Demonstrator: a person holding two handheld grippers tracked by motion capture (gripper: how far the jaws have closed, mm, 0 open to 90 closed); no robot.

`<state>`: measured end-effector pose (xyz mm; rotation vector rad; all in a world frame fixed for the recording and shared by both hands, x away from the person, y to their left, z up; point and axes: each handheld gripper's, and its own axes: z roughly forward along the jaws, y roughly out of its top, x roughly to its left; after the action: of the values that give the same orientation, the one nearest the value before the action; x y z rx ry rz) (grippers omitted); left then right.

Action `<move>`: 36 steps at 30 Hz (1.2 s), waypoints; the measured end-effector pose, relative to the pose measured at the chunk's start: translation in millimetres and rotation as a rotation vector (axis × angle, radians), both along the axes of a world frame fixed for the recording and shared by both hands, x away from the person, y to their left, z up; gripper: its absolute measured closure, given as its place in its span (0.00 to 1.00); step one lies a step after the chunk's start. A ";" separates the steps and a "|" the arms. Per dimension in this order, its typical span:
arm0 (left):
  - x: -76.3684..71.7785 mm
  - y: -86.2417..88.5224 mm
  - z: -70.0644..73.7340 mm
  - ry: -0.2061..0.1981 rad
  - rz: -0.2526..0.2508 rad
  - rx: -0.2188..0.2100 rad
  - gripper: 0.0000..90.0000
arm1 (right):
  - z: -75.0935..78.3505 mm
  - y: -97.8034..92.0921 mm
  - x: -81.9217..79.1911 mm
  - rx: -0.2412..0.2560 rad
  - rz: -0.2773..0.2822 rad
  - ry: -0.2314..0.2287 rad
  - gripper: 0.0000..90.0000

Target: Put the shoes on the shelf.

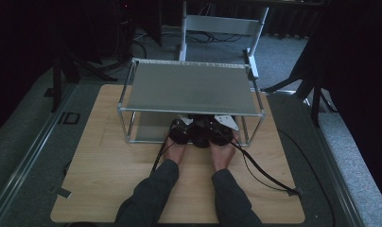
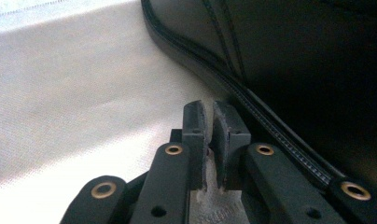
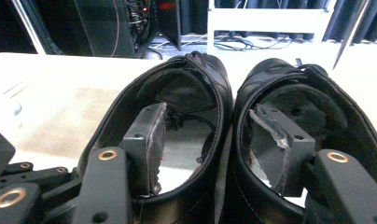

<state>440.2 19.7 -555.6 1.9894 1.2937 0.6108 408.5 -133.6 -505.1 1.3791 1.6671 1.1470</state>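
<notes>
Shoes [image 3: 224, 140], a black leather pair, stand side by side on the lower level of the metal shelf rack [image 1: 189, 87], under its top plate, at the near edge facing the person. The right claw [image 3: 219, 154] is spread, one jaw inside each shoe, pinching the two adjoining inner walls together so the pair moves as one. The left claw [image 2: 210, 140] is pressed together with nothing clearly between its jaws, just beside the outer sole edge of a shoe. Judging by this, the pair is already inside the rack and the work looks nearly done; what remains is to let go and draw both hands back. Each shoe's long axis runs front to back through the rack, toes pointing away from the person, heels toward the open near side.
</notes>
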 end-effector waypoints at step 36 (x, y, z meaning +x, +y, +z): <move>-61.6 -6.8 4.3 -0.008 -0.204 -0.139 0.50 | -20.5 -62.8 -22.9 -0.144 0.119 0.172 0.28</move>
<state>378.6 12.9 -551.3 1.9701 1.0808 0.4197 385.6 -196.4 -525.6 1.3338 1.9371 0.9733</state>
